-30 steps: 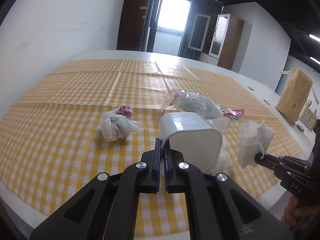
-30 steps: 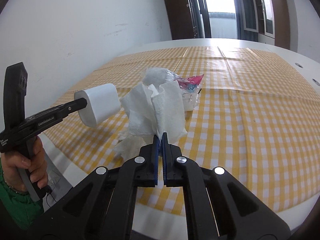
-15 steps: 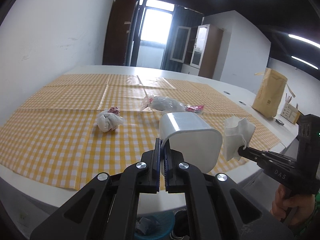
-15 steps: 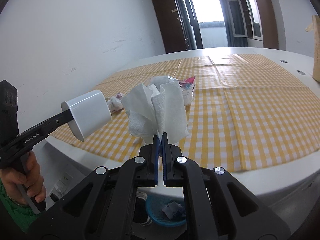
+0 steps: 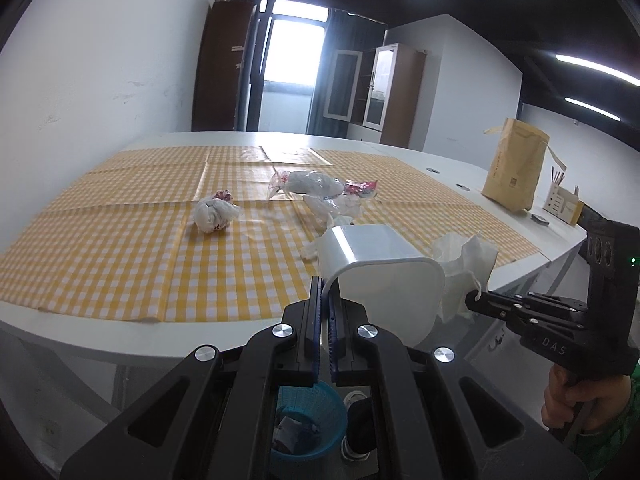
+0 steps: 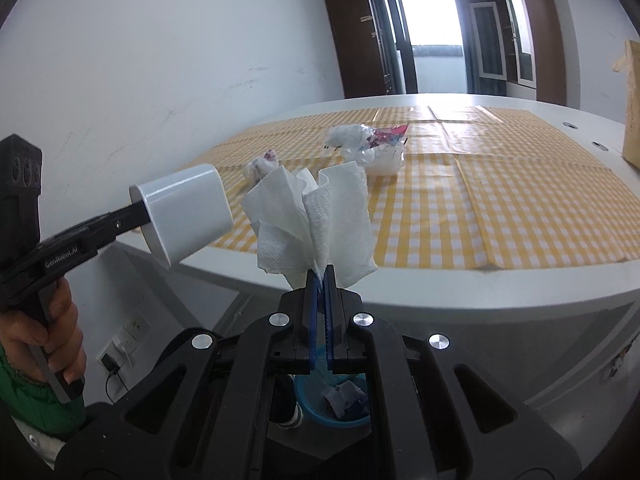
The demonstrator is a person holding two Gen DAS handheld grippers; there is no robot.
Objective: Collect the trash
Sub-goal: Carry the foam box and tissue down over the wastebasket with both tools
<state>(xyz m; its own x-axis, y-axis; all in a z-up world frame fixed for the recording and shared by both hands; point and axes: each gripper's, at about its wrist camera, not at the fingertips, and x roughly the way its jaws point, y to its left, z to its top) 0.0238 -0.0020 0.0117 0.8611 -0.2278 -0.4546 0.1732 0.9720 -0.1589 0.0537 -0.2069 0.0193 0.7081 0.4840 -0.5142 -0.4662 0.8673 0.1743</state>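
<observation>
Already past the table edge, your left gripper (image 5: 325, 292) is clamped on the rim of a white plastic cup (image 5: 380, 276), and to its right your right gripper (image 6: 319, 280) pinches a crumpled paper towel (image 6: 312, 224), both above the blue bin (image 6: 332, 404) on the floor. Some scraps already lie inside it; a knotted white bag (image 5: 214, 214) and clear plastic wrappers (image 5: 316, 188) remain on the checked tablecloth (image 5: 120, 248)

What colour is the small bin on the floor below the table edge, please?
The bin is blue, a slotted plastic basket; it shows best in the left wrist view.
</observation>
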